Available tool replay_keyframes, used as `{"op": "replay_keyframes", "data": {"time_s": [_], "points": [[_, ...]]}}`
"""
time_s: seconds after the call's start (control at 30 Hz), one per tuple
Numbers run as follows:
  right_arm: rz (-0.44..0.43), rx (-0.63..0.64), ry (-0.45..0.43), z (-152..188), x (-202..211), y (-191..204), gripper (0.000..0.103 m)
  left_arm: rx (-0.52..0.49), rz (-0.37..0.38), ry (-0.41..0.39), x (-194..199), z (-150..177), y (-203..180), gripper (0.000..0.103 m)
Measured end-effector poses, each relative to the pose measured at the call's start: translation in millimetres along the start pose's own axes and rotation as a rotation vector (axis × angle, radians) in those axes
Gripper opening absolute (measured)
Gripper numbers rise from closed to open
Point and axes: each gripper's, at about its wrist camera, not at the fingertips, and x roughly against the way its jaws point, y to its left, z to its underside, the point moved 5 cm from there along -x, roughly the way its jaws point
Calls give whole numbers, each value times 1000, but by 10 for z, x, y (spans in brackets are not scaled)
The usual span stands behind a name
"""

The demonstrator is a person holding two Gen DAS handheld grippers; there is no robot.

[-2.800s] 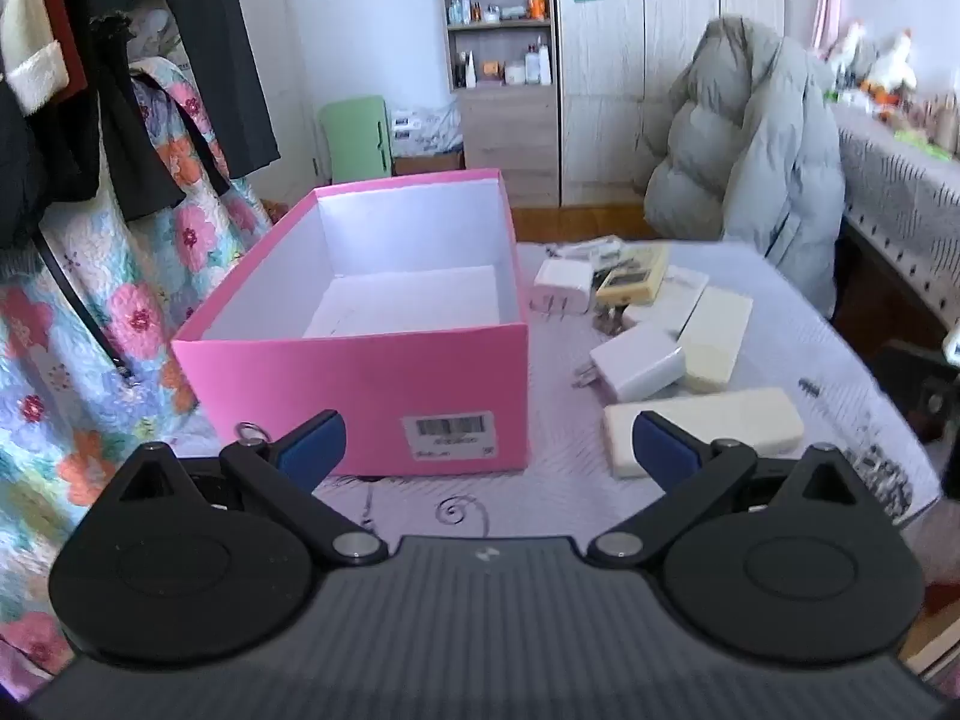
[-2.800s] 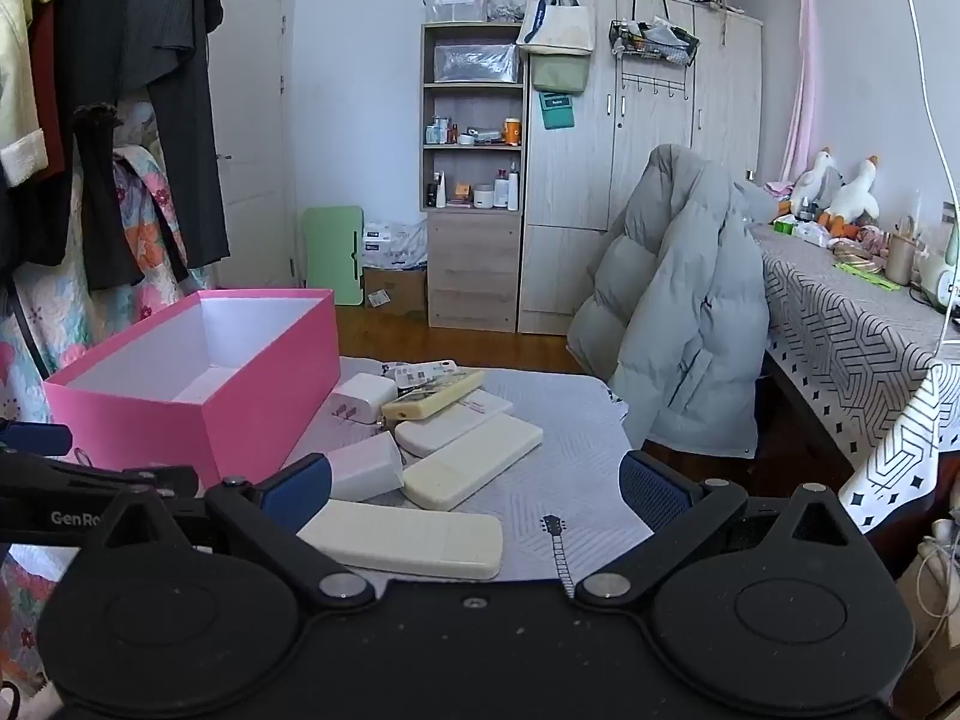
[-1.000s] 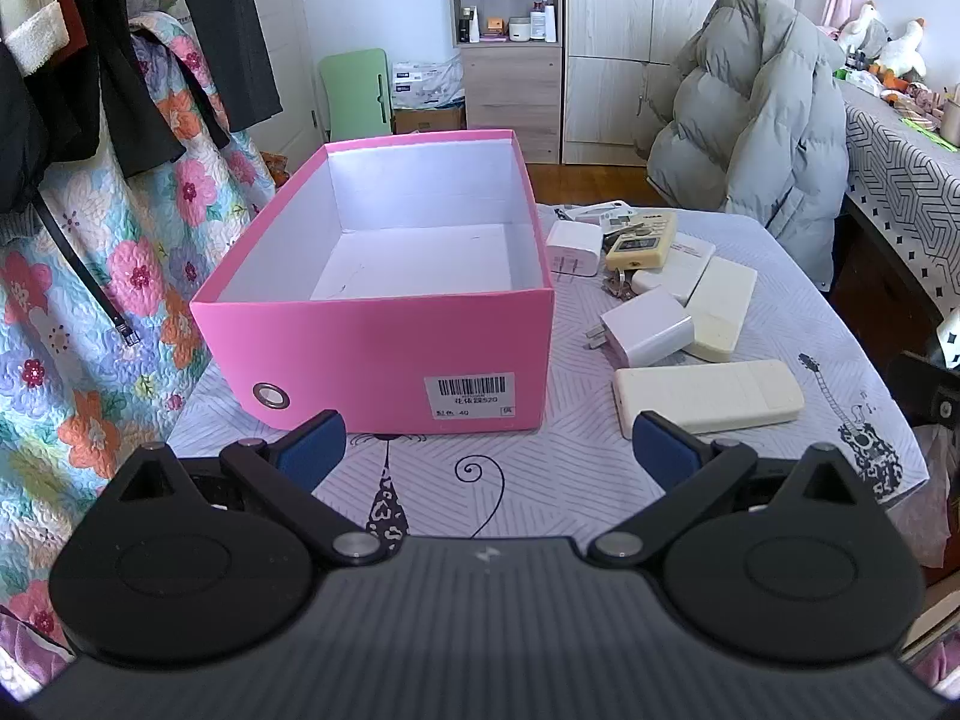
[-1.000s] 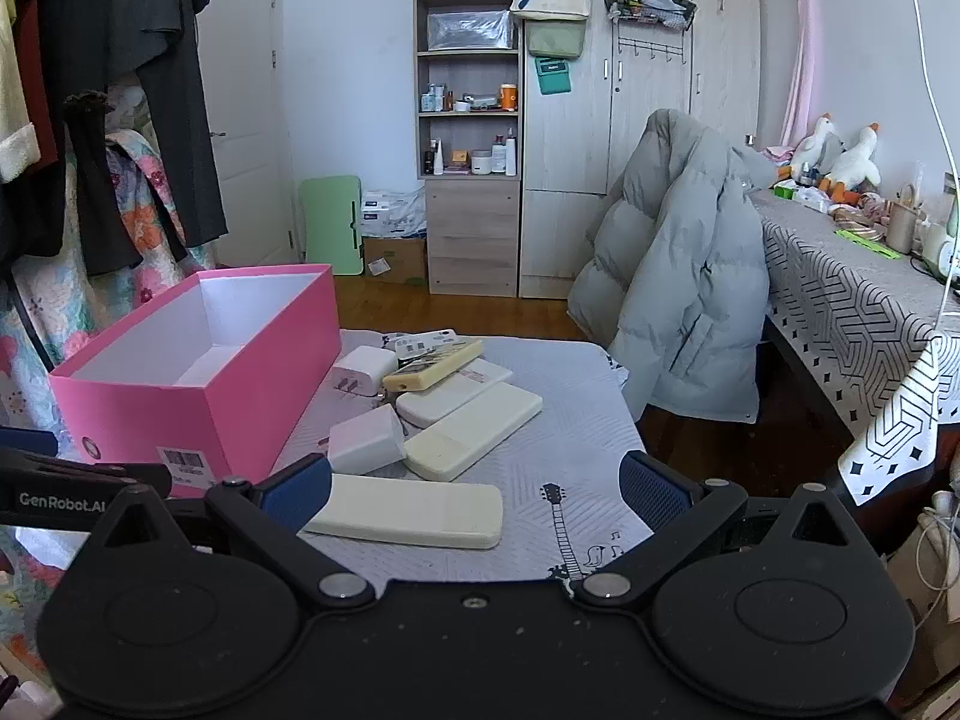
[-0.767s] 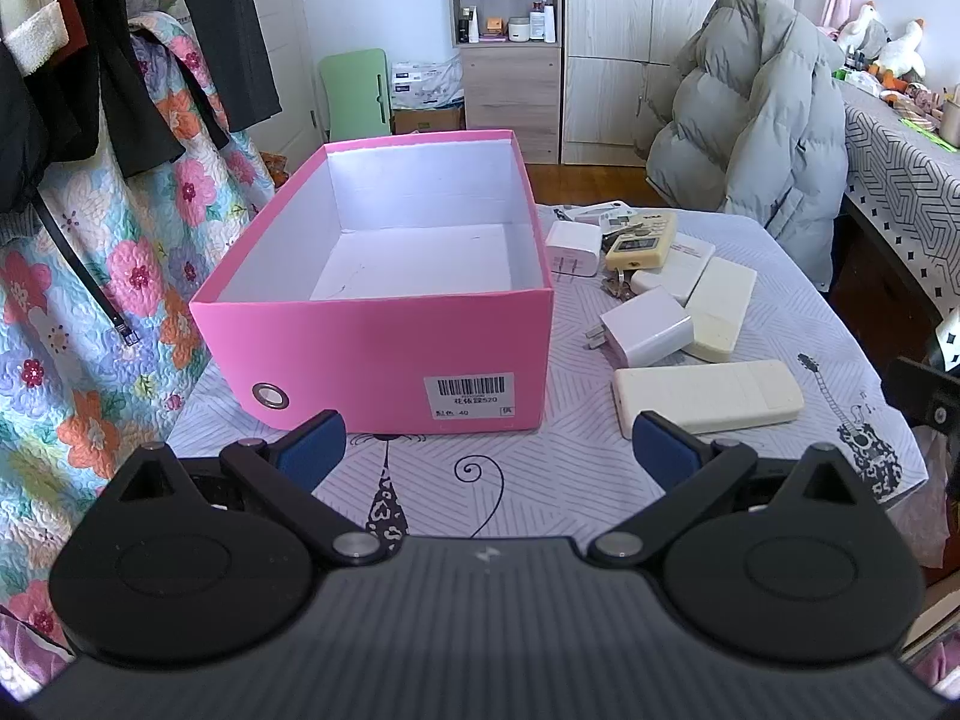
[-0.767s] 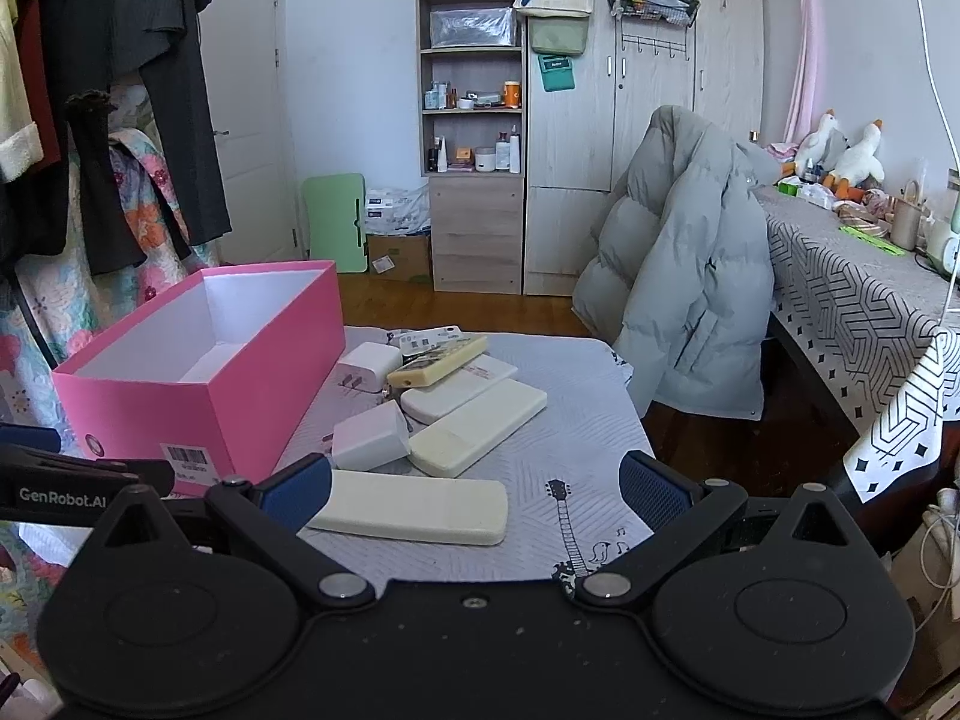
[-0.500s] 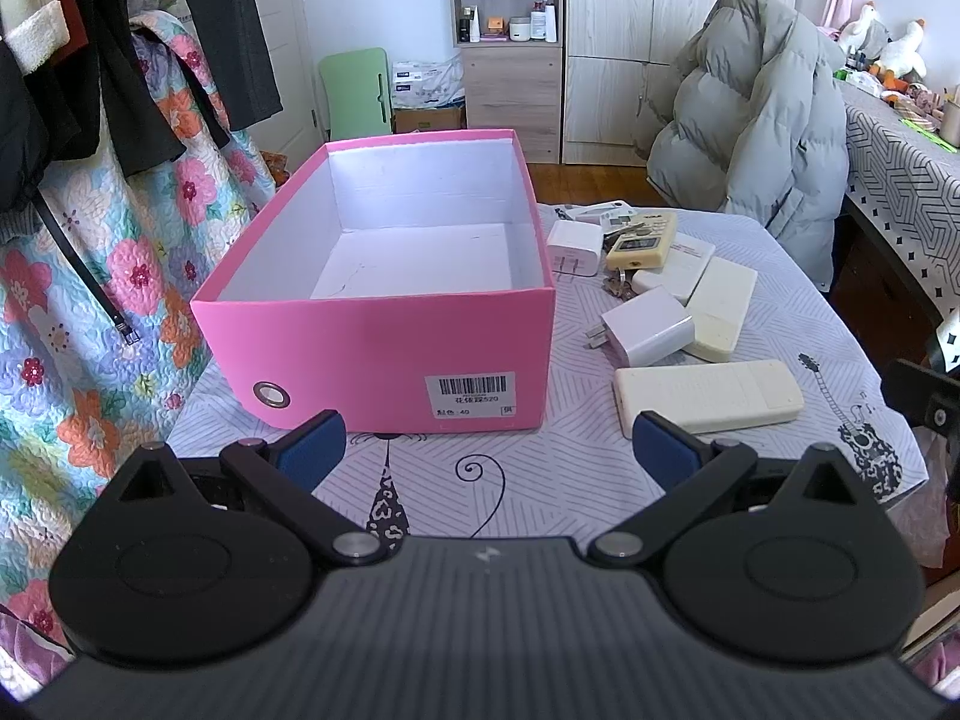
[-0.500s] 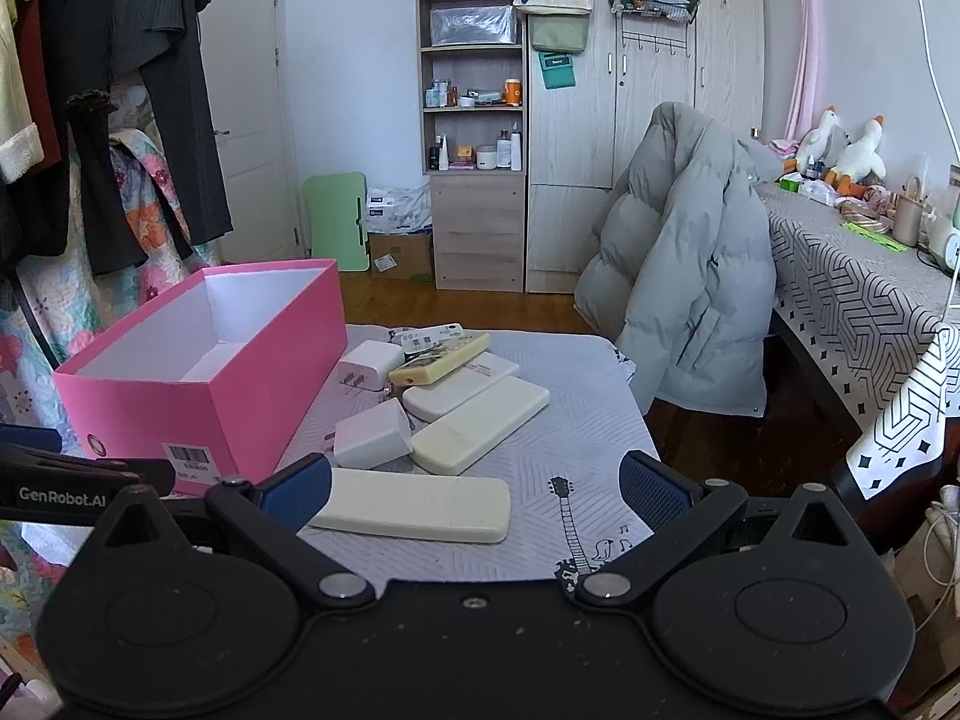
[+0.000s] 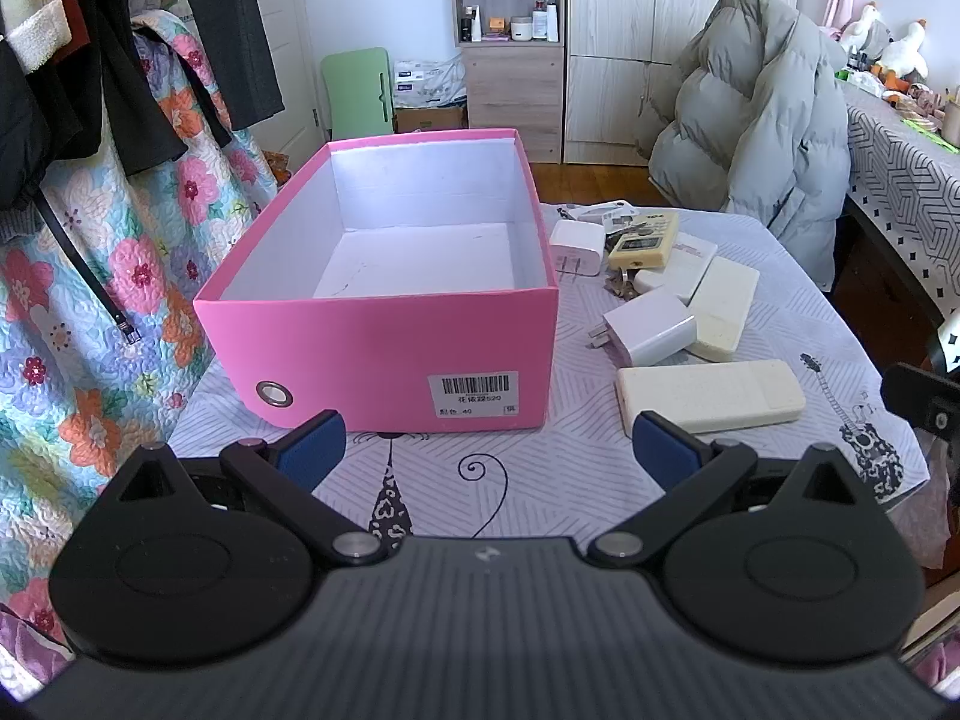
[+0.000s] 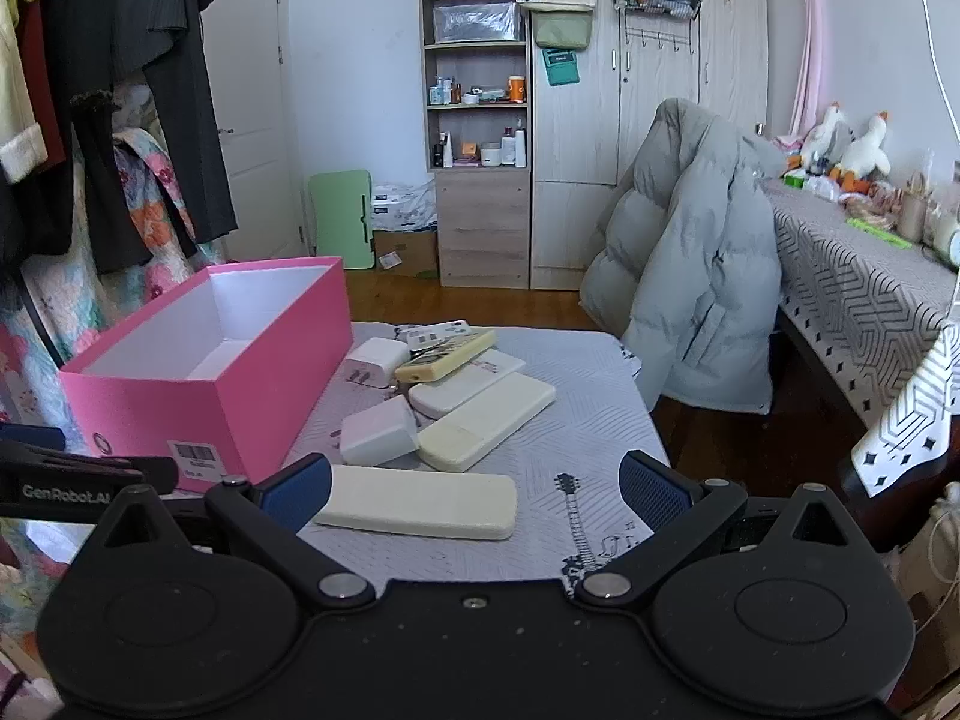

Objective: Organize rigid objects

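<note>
An empty pink shoe box [image 9: 384,354] [image 10: 198,402] stands open on the left of a small table. To its right lies a cluster of rigid items: a long cream remote [image 9: 711,395] [image 10: 417,507] nearest me, a white charger [image 9: 651,334] [image 10: 379,429], a second cream remote [image 9: 723,307] [image 10: 487,411], a white remote [image 10: 465,384], a yellow remote [image 9: 645,240] [image 10: 447,355] and another white charger [image 9: 577,247] [image 10: 375,362]. My left gripper [image 9: 486,447] is open in front of the box. My right gripper [image 10: 474,495] is open just short of the long cream remote.
The table [image 9: 564,468] has a patterned cloth. Hanging clothes and a floral quilt [image 9: 90,276] crowd the left side. A grey puffer jacket [image 10: 696,294] hangs on a chair behind right, beside a second table [image 10: 858,294]. A shelf and wardrobes stand against the far wall.
Both grippers rose and pulled back slightly since the oldest frames, then held nearly still. The right view has drifted a little closer to the items. Nothing on the table moved.
</note>
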Motion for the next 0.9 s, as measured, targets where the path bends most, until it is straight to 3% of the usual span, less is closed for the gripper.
{"op": "replay_keyframes", "data": {"time_s": [0.7,0.77,0.9], "points": [[-18,-9,13,14,-9,12,103,5,3,48,-75,36,42,103],[-36,-2,-6,0,5,20,103,18,26,14,-40,-3,70,103],[-107,22,-108,-65,90,58,103,48,80,-133,149,-189,206,103]]}}
